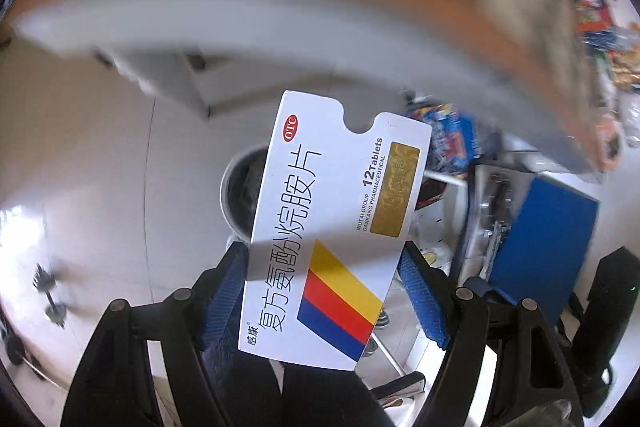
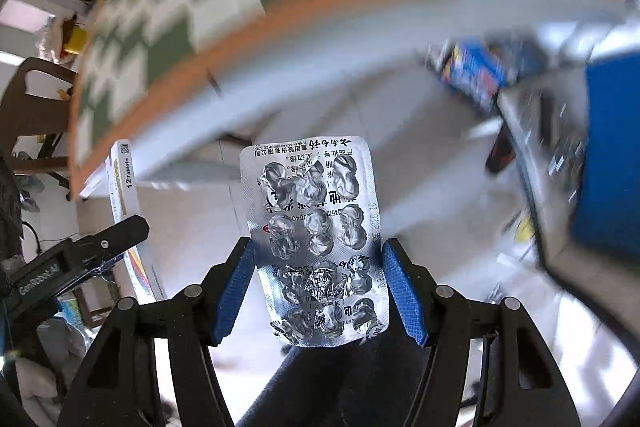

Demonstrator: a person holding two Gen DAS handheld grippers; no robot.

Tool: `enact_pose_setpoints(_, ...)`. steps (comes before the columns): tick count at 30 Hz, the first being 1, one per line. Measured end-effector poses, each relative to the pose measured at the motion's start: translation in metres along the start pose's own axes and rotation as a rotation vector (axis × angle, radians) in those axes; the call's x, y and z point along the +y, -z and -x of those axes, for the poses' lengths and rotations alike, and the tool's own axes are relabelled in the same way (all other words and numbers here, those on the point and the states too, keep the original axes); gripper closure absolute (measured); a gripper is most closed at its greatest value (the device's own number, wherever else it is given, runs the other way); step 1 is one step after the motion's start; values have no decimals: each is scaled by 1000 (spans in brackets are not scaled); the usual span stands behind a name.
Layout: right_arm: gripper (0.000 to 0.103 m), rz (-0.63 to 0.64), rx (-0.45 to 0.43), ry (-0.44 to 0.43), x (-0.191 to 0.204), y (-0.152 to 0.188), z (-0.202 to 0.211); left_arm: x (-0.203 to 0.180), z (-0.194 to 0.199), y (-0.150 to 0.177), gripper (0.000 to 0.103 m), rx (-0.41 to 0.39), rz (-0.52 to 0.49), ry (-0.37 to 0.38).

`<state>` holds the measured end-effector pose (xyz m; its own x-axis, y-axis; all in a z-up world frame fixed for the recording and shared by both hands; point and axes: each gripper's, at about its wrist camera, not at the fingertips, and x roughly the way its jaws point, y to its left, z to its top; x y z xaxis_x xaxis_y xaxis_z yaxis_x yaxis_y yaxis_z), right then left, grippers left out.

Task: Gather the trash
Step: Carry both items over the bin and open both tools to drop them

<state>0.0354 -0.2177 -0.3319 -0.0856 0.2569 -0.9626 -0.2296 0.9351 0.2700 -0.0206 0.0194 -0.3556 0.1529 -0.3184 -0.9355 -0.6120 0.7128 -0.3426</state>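
My left gripper [image 1: 324, 267] is shut on a flat white medicine box [image 1: 336, 211] with Chinese print and a yellow, red and blue stripe, held in the air beyond the table edge. A grey trash bin [image 1: 240, 187] stands on the floor behind the box. My right gripper [image 2: 318, 267] is shut on an empty silver blister pack [image 2: 320, 243], also held in the air over the floor. The left gripper [image 2: 80, 259] and its medicine box [image 2: 124, 195] show at the left of the right wrist view.
The table [image 1: 280, 11] with an orange edge and checked cloth arcs across the top, blurred. Colourful wrappers [image 1: 596, 23] lie on it at the right. A blue panel [image 1: 548, 235] and a metal frame stand at the right. A wooden chair [image 2: 36, 99] is at the far left.
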Motion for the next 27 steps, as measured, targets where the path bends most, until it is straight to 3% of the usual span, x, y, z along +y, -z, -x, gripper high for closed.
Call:
enact_pose_setpoints(5,36,-56,97,-41,-34,5,-121,44,-122,-24,29,118,56,26)
enact_pose_setpoints(9,36,-79,148,-47,-54,5,-223,69,-199,-38,28,164,56,-3)
enact_pose_setpoints(13,35,-80,200,-68,-68,4,-313,92,-259,-46,3,186,59,-51)
enact_pose_setpoints(15,34,-65,225,-71,-71,3,-347,99,-273,-44,3,191,58,-87)
enact_pose_setpoints(16,25,-63,231,-74,-74,3,-358,101,-277,-42,3,187,55,-104)
enact_pose_setpoints(17,9,-63,238,-78,-76,4,-371,103,-277,-39,3,179,50,-118)
enact_pose_setpoints(19,0,-55,238,-76,-76,4,-380,104,-272,-33,3,152,40,-150)
enact_pose_setpoints(24,0,3,214,10,-71,5,-366,100,-243,-15,3,65,-56,-307)
enact_pose_setpoints(27,0,66,181,95,-64,6,-345,93,-222,-6,3,39,-75,-329)
